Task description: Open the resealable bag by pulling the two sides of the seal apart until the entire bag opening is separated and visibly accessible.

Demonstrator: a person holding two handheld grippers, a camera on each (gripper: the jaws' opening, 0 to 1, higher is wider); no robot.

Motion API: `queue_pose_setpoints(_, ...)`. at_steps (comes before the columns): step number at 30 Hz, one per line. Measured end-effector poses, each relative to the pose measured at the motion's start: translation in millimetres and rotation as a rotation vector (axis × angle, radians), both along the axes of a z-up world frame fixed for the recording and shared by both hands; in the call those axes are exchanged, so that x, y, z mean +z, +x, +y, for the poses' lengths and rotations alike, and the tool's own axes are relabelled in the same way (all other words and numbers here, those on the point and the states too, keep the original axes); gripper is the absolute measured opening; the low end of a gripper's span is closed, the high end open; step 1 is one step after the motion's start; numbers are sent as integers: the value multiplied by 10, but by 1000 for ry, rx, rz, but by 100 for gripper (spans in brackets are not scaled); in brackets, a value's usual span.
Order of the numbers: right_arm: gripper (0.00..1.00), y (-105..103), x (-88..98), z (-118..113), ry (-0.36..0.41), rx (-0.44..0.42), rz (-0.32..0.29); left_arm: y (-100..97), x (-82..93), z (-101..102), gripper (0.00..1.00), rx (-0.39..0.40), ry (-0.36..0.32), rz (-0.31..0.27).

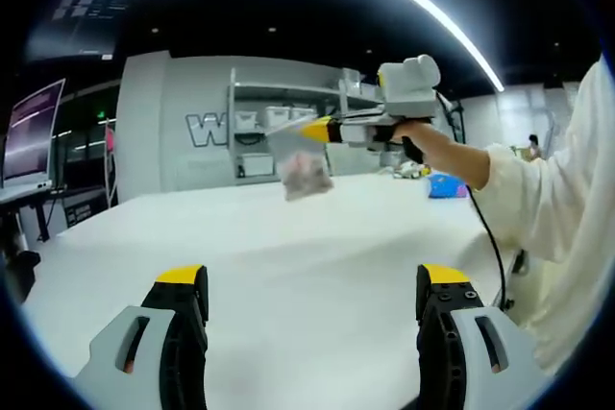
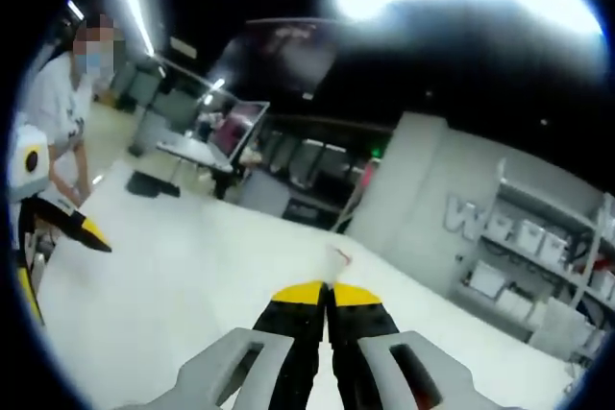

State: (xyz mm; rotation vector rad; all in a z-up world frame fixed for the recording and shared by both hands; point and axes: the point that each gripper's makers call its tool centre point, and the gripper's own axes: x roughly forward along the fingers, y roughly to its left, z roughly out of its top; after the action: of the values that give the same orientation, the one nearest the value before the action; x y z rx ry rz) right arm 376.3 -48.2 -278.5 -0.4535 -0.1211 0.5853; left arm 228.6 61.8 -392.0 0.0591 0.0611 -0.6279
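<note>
- Left gripper (image 1: 312,285), nearest the lens in the left gripper view, stood with its yellow-tipped jaws wide apart and nothing between them, poised above the near part of the white bench (image 1: 288,266).
- Ahead of those jaws and higher, the resealable bag (image 1: 303,165) hung in the air above the far half of the bench, clear of its surface, with a small pinkish load gathered at its lower end.
- Bag's long axis ran roughly top to bottom, seal end uppermost; the seal edge itself was too blurred to trace.
- Right gripper (image 1: 317,130) entered from the right side of that view, held by a hand (image 1: 423,136) in a white sleeve (image 1: 548,189), its tips closed on the bag's upper right corner.
- Right gripper view confirmed the jaws pressed together (image 2: 327,297); a thin sliver of film showed just beyond the tips.
- Judgement: the free side of the seal lay up and slightly left of the empty left gripper, which would need to rise and travel forward to take it opposite the right grip.
- Judgement: the seal appeared not yet parted.
</note>
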Motion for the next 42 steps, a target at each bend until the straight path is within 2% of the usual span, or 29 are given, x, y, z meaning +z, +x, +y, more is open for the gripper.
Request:
queue_pose_setpoints(7, 0, -154, -5, -61, 5, 9, -5, -11, -2, -10, 88, -2, 5, 0)
queue_pose_setpoints(18, 0, -434, -45, -116, 42, 41, 21, -7, -16, -28, 88, -7, 10, 4)
queue_pose_setpoints(42, 0, -731, -216, -131, 5, 59, 33, -13, -55, -51, 88, -11, 21, 12)
